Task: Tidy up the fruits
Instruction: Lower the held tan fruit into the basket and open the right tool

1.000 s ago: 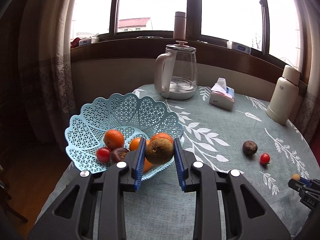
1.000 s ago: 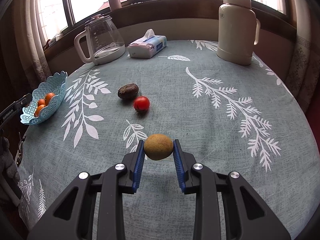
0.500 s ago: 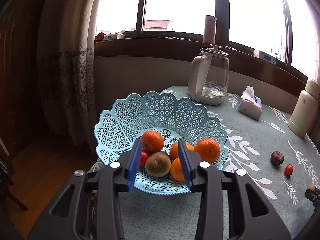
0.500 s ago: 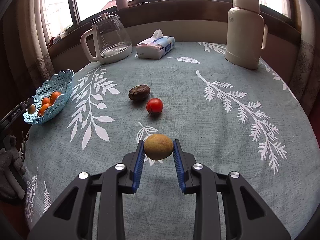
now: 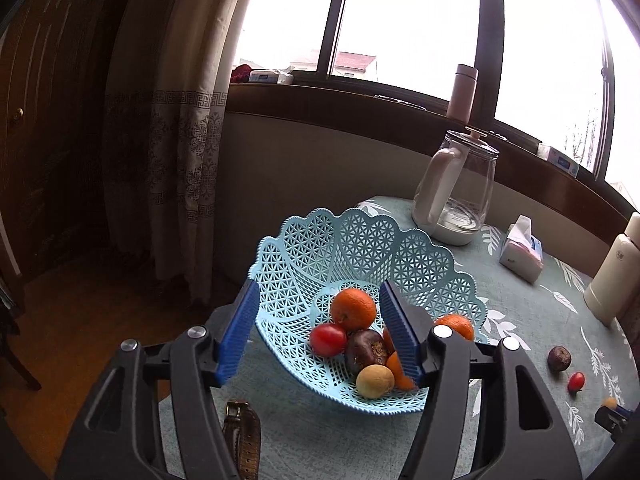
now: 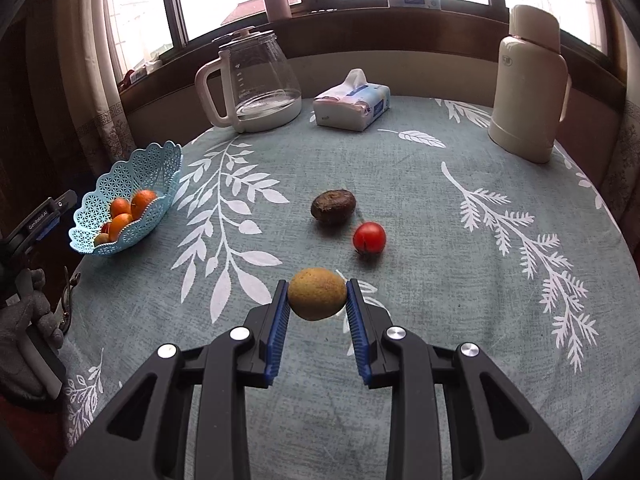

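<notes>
The left gripper (image 5: 316,332) is spread wide w/ nothing between its pads, hovering over the near rim of the blue basket (image 5: 320,248). The basket sits at the counter (image 6: 400,160) edge, by the curtain side, and holds oranges (image 5: 354,308), a red tomato (image 5: 328,339), a dark fruit (image 5: 366,350) and a pale yellow fruit (image 5: 375,381) at its front lip.

The right gripper (image 6: 317,302) is clenched on a yellow-brown fruit (image 6: 317,293), well right of the basket. Two fruits lie loose on the counter, also well right of the basket: a dark brown fruit (image 6: 333,207) and a red tomato (image 6: 369,238), just beside each other.

Step in hand, as a judgement: carry the held fruit over to the basket. To do it well, keep the squeeze steady, travel above the loose pair so neither gets knocked, approach from the open counter side, and let go low inside the bowl, away from the front lip where the pile is crowded and a fruit could roll out. The left gripper should clear off first.

The left wrist view shows the basket contents plainly; the right wrist view shows only orange tops through the lattice, but gives the whole counter layout and a gloved hand (image 6: 24,320) below the basket.
</notes>
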`<state>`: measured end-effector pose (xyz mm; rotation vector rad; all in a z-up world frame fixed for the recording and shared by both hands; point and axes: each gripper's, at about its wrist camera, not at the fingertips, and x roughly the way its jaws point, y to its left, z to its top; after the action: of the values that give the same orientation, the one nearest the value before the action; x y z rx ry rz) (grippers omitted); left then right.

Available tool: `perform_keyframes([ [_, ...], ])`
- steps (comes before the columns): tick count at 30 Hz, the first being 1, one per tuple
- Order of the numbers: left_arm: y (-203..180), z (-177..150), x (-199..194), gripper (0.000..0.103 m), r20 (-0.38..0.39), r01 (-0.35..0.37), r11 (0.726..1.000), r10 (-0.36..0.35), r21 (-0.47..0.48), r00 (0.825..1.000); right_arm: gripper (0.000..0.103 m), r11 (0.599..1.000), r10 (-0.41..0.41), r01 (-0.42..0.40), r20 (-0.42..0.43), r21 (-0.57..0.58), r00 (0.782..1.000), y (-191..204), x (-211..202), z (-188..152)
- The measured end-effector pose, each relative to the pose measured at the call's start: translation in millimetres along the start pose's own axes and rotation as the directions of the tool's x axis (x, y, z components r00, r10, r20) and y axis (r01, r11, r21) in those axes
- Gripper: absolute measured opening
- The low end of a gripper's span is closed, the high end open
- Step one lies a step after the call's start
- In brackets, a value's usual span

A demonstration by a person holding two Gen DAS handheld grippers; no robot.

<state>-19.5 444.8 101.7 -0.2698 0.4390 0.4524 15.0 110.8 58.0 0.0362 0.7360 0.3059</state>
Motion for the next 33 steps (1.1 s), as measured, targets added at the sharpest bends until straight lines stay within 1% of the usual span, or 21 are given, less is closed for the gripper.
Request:
perform_keyframes([
  [4, 5.4, 4.2, -3.8, 0.065, 0.010, -0.002, 1.000, 0.002, -0.013, 1.000, 0.029, 0.998, 0.053, -0.053, 0.010, -0.035, 0.999, 24.5, 2.6, 13.2],
  [8, 7.3, 7.6, -6.3, 0.070, 0.020, 0.000, 1.000, 0.001, -0.016, 1.000, 0.029, 0.991, 0.105, -0.103, 0.019, -0.088, 0.994, 56.5, 6.3, 27.7],
  [17, 17.6, 13.0, -8.1, 0.070, 0.021, -0.013, 0.999, 0.014, -0.044, 1.000, 0.029, 0.956, 0.213, -0.205, 0.019, -0.209, 0.977, 130.8, 22.9, 55.2],
  [24, 22.6, 14.2, -5.7, 0.070, 0.017, -0.020, 0.998, 0.021, -0.059, 1.000, 0.029, 0.933, 0.240, -0.236, -0.017, -0.272, 0.971, 173.1, 50.1, 65.4],
  [28, 23.0, 14.1, -3.2, 0.070, 0.010, -0.015, 0.998, 0.016, -0.064, 1.000, 0.029, 0.921, 0.251, -0.254, -0.052, -0.294, 0.967, 186.9, 67.2, 69.4],
  [33, 26.0, 13.8, 0.0, 0.070, 0.001, -0.017, 0.997, 0.017, -0.075, 1.000, 0.029, 0.917, 0.251, -0.273, -0.110, -0.291, 0.962, 194.9, 90.8, 69.7],
])
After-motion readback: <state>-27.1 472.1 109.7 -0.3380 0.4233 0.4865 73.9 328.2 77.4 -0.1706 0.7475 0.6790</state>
